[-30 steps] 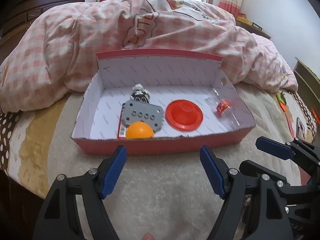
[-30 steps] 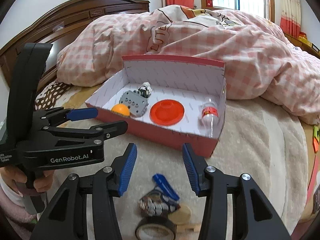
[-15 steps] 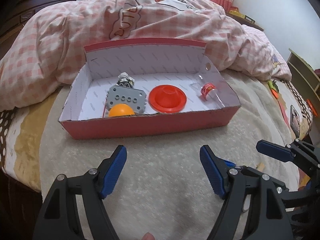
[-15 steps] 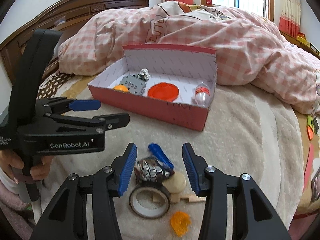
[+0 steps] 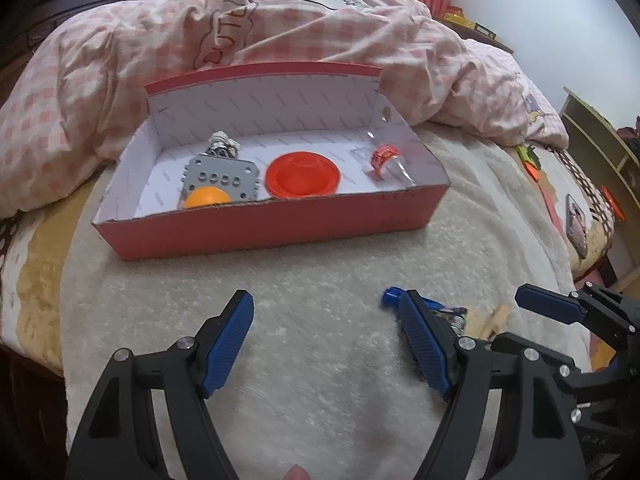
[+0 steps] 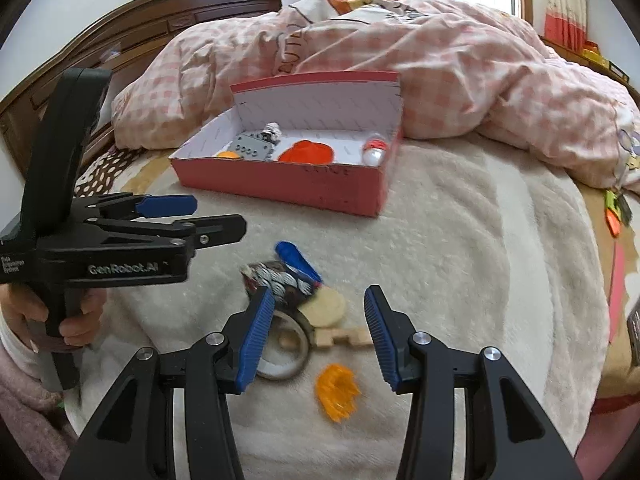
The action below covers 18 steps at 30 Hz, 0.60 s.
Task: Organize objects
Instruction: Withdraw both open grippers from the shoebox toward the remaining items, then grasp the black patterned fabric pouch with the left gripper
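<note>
In the right wrist view, the roll of tape [image 6: 282, 347] lies partly behind the left finger of the right hand-held gripper [image 6: 320, 336], its near rim concealed. The orange plastic piece [image 6: 337, 393] at 6 o'clock is smeared by motion, shape unclear. The patterned wrapper [image 6: 276, 282] is also blurred, print unreadable.

In the left wrist view, the left hand-held gripper [image 5: 326, 340] has its right finger covering most of the blue item [image 5: 391, 297] and the wrapper at 4 o'clock. The orange ball [image 5: 208, 197] in the red box [image 5: 272, 226] sits half hidden by the near wall. The crumpled item [image 5: 222, 144] behind the grey plate [image 5: 220, 178] is too small to identify. The phone-like object [image 5: 577, 226] at 3 o'clock is distorted.
</note>
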{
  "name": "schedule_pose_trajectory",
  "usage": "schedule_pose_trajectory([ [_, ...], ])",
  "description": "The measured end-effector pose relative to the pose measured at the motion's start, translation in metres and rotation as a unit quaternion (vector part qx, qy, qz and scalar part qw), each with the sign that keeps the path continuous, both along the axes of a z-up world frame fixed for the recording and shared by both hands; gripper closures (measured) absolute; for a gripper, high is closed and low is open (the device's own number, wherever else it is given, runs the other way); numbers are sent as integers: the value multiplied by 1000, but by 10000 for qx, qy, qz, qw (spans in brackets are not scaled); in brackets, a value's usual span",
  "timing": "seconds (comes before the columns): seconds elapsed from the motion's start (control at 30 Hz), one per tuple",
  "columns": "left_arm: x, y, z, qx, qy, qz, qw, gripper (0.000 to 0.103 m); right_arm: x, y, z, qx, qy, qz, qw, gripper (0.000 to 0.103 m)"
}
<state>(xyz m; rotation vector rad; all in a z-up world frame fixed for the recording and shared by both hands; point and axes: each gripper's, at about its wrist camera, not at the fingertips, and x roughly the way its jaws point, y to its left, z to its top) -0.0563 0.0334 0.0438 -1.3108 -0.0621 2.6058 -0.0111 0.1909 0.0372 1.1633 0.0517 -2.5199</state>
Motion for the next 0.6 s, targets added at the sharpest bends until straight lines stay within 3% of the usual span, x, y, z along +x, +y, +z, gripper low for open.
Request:
schedule_pose_trajectory([
  [0.3, 14, 23, 6, 130, 97, -543, 9984, 27, 7, 20, -9, 267, -151, -196, 9993, 55],
  [0.6, 9, 52, -10, -123, -73, -812, 9966, 27, 11, 11, -20, 519, -253, 52, 9983, 55],
])
